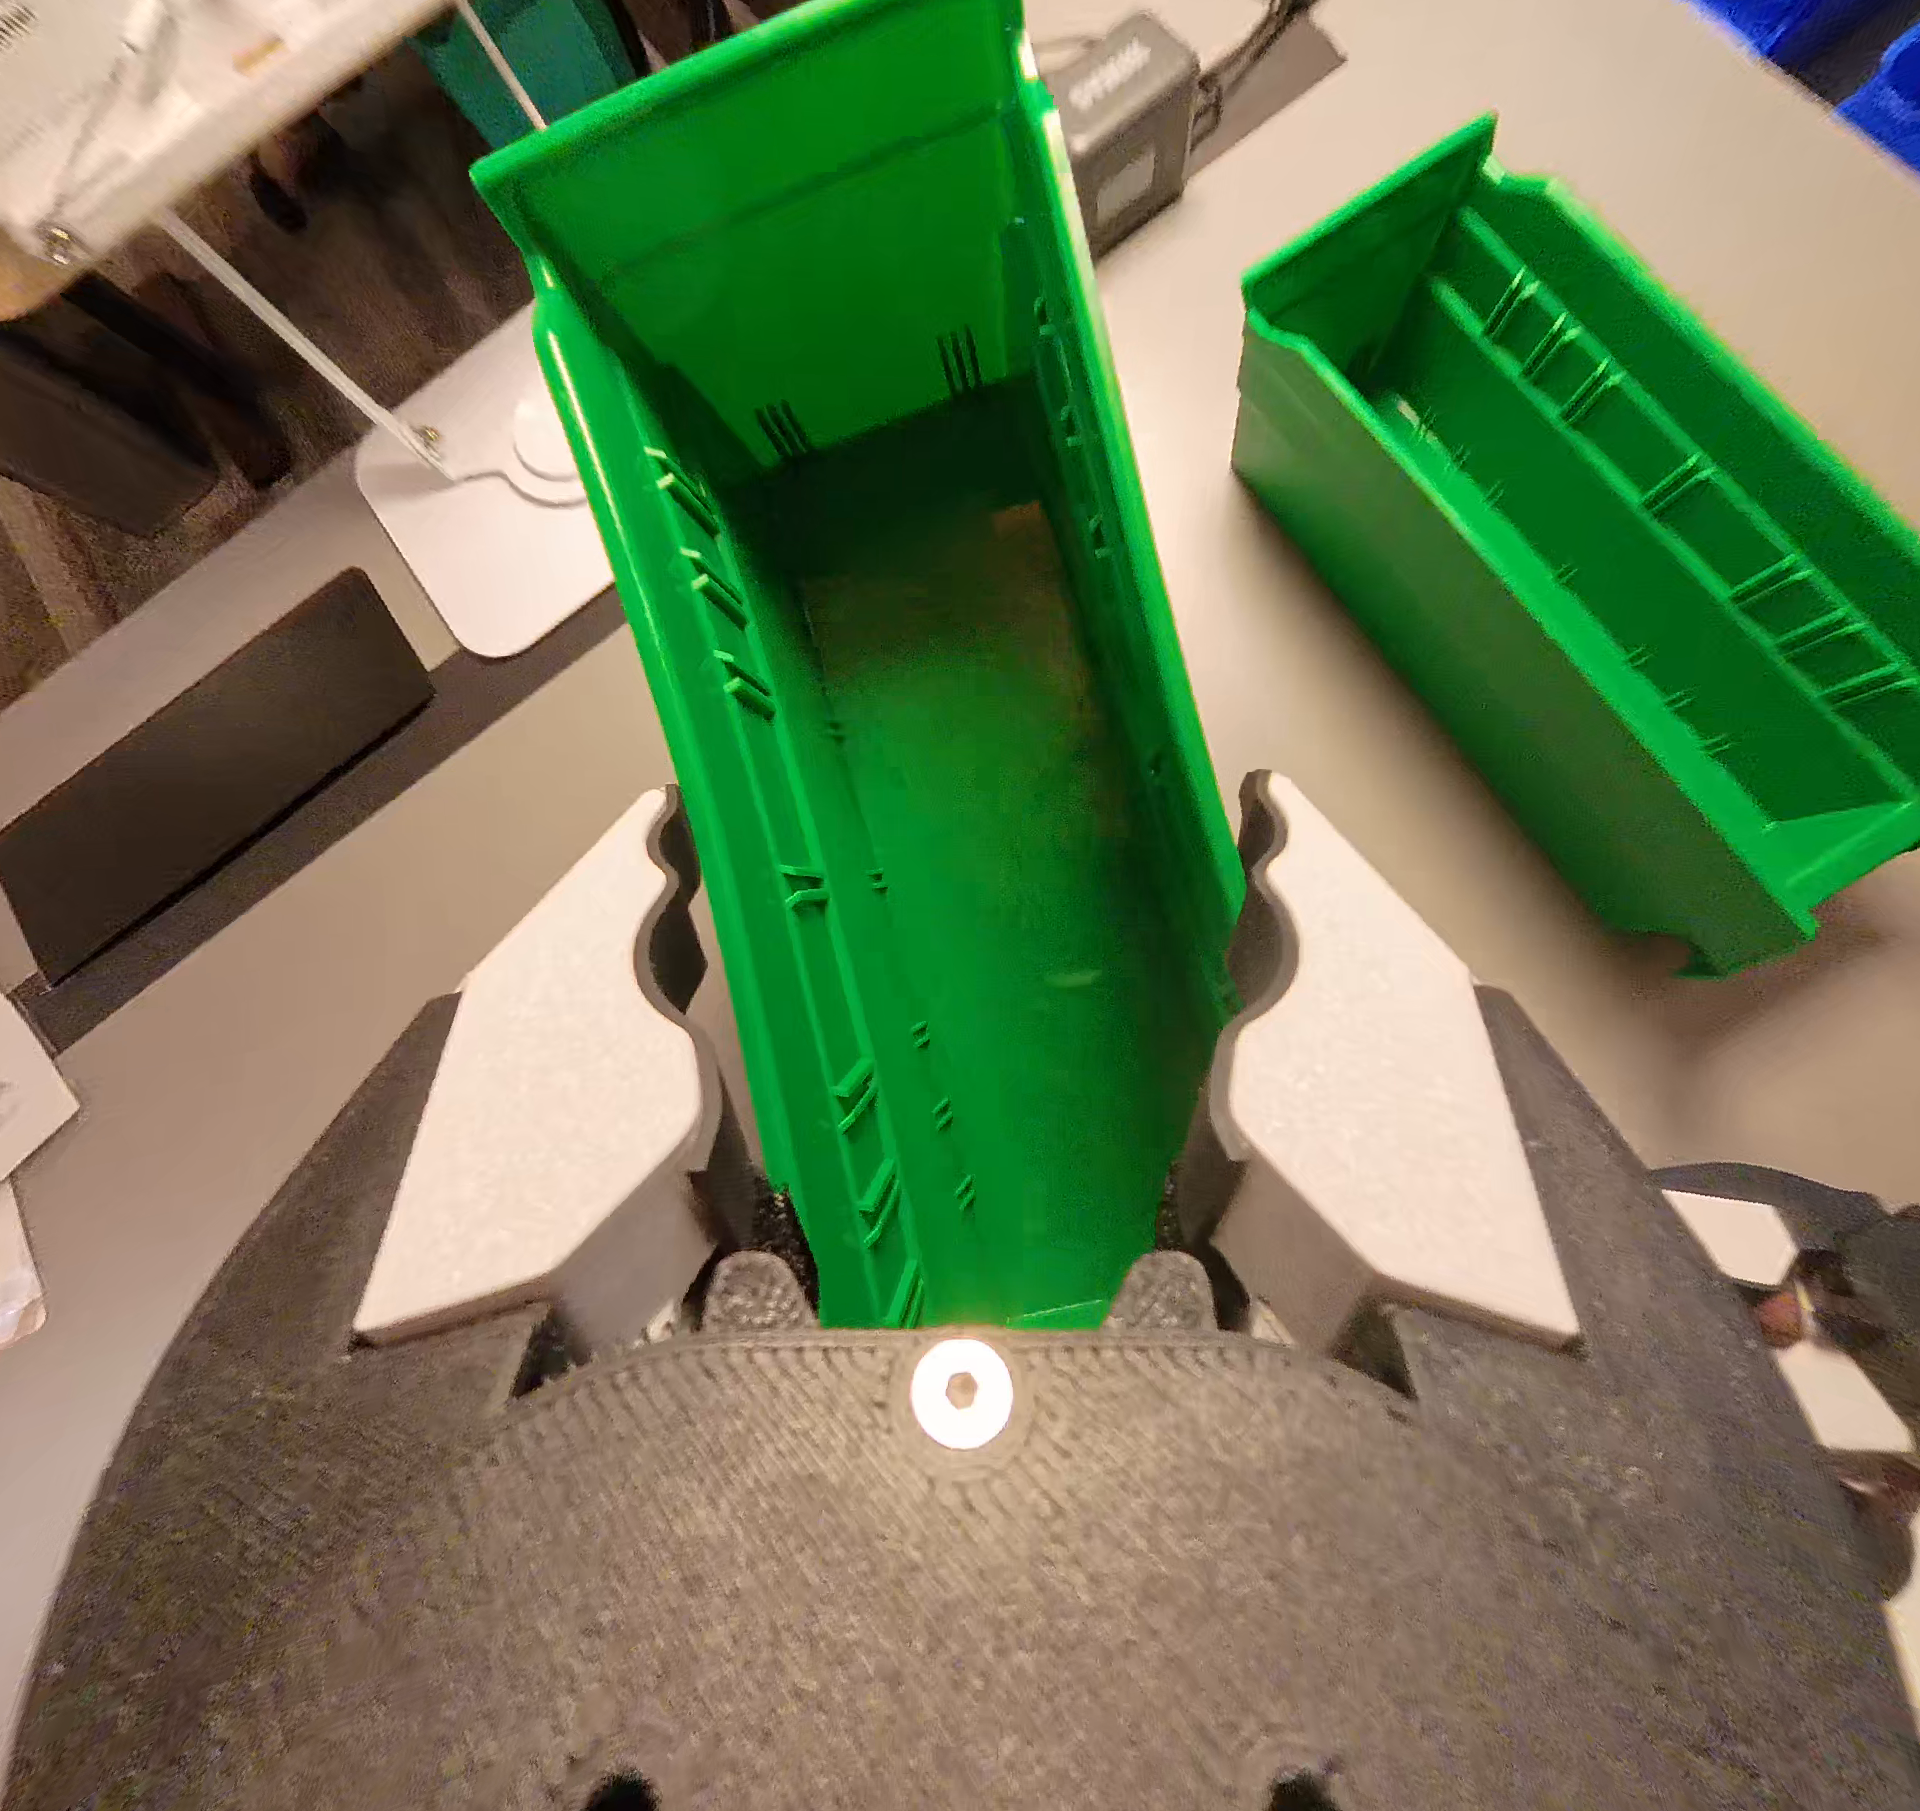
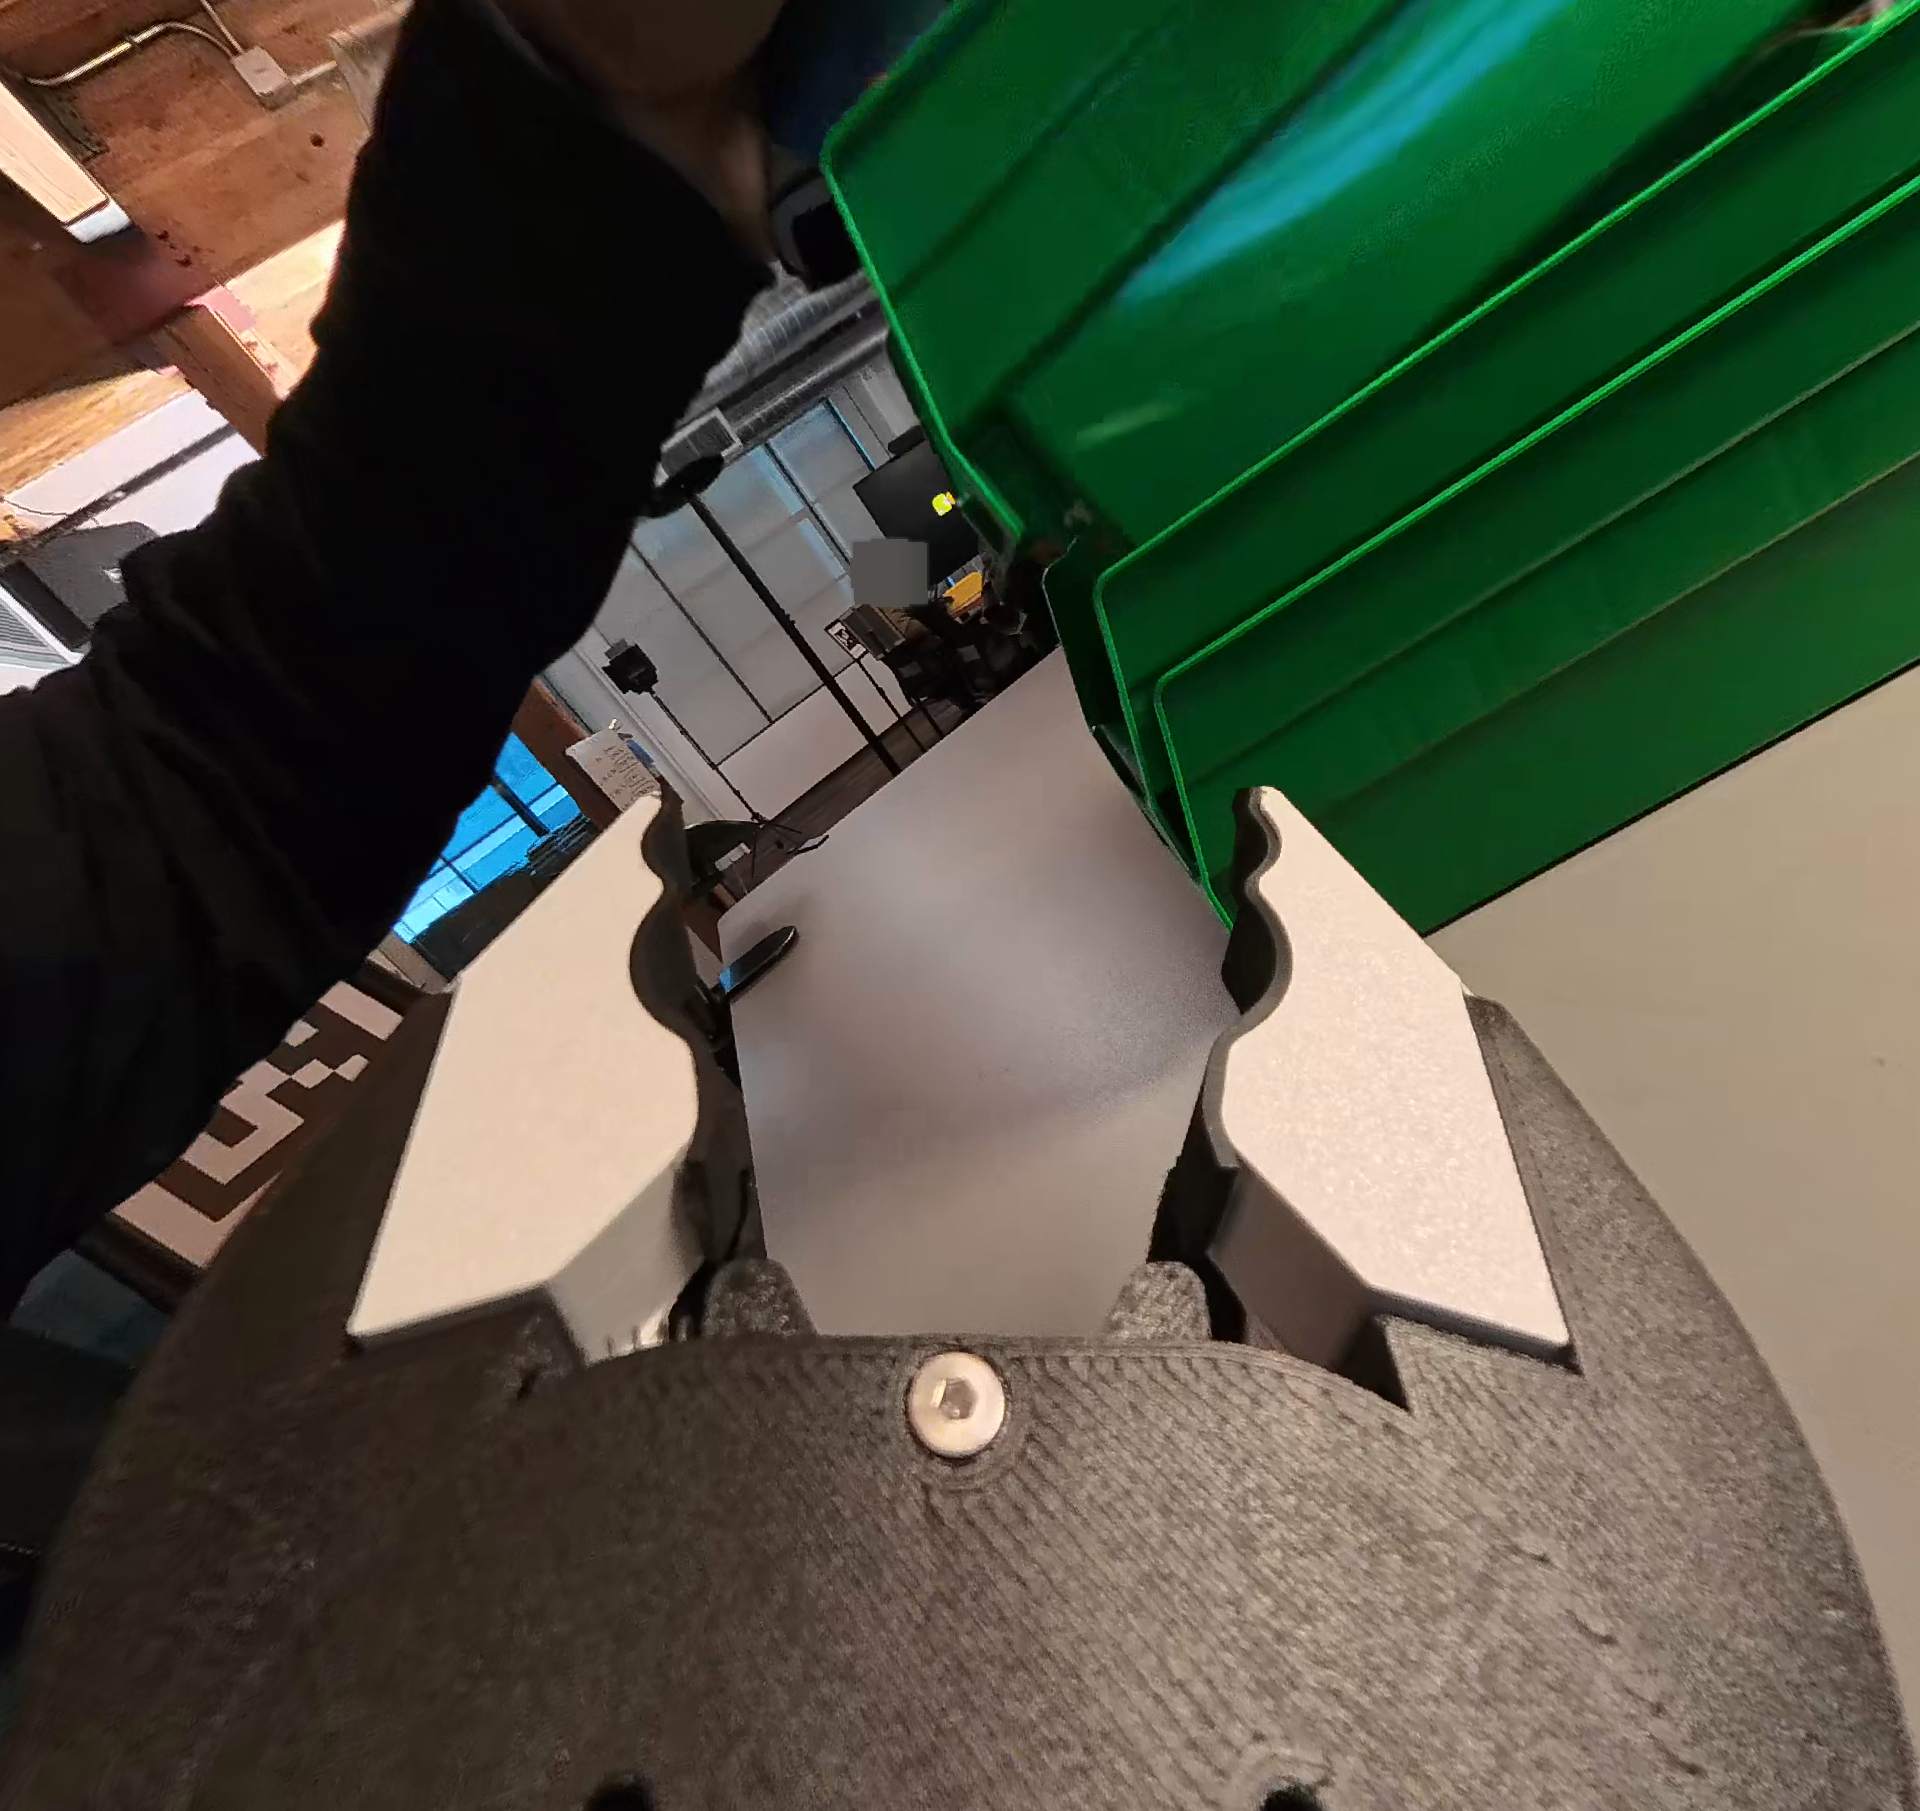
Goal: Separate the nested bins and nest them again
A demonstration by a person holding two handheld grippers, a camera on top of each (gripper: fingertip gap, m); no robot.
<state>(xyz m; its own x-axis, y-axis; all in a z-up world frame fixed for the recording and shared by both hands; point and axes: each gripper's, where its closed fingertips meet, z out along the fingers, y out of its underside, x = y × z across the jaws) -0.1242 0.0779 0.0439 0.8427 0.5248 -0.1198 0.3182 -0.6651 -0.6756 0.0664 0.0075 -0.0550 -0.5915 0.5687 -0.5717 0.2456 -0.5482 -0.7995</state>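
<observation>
Separation looks done: left gripper (image 1: 961, 888) pinches one green bin (image 1: 883, 566) by its side walls, second bin (image 1: 1579, 556) sits on desk (image 1: 260, 1013) ahead-right, right gripper (image 2: 956, 888) spread empty; re-nesting left.

Your nested green bins (image 2: 1455, 411) run off the right wrist view's top and right edges with a blurred patch across them, while your black sleeve (image 2: 364, 514) hides the room's left side.
</observation>
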